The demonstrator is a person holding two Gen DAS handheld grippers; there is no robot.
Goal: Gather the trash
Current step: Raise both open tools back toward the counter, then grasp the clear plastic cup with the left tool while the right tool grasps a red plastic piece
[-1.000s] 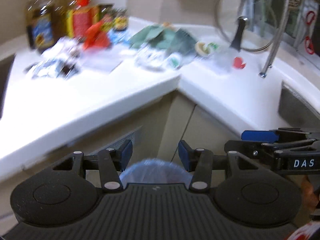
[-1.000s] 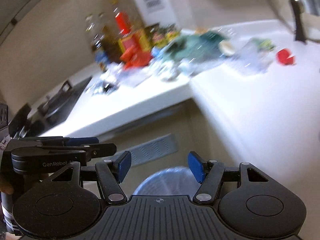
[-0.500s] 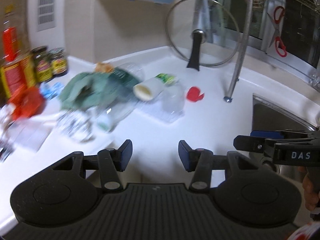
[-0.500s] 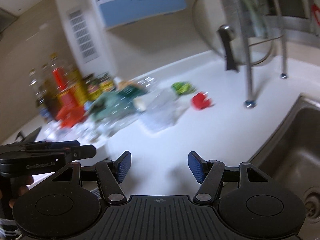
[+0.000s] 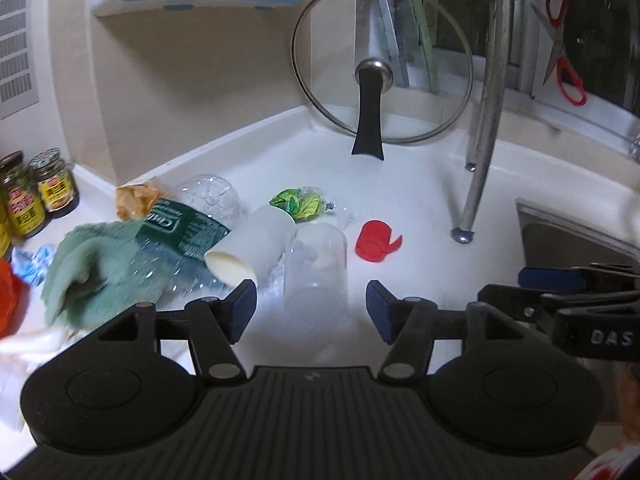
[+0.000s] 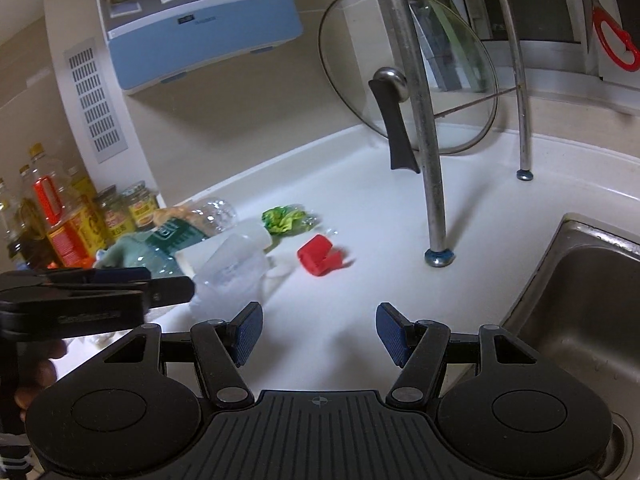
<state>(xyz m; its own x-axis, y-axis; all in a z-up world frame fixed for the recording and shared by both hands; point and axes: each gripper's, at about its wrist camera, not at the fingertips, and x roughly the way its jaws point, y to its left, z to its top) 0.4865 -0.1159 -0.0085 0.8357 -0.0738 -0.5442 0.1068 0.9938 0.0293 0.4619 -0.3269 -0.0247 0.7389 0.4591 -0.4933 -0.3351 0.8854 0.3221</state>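
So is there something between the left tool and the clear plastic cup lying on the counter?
Nothing visible. The clear plastic cup lies straight ahead of the left tool, whose jaws are opening and hold nothing. The white paper cup only leans against its left side.

Green cloth [image 5: 92, 268] motion-blurred

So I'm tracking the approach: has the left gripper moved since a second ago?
Yes. The left gripper was below the counter edge over the bin; now it is over the white counter, nearer the glass lid, jaws opening, empty.

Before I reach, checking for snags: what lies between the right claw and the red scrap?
Only bare white counter lies between the right claw and the red scrap, seen in the right wrist view.
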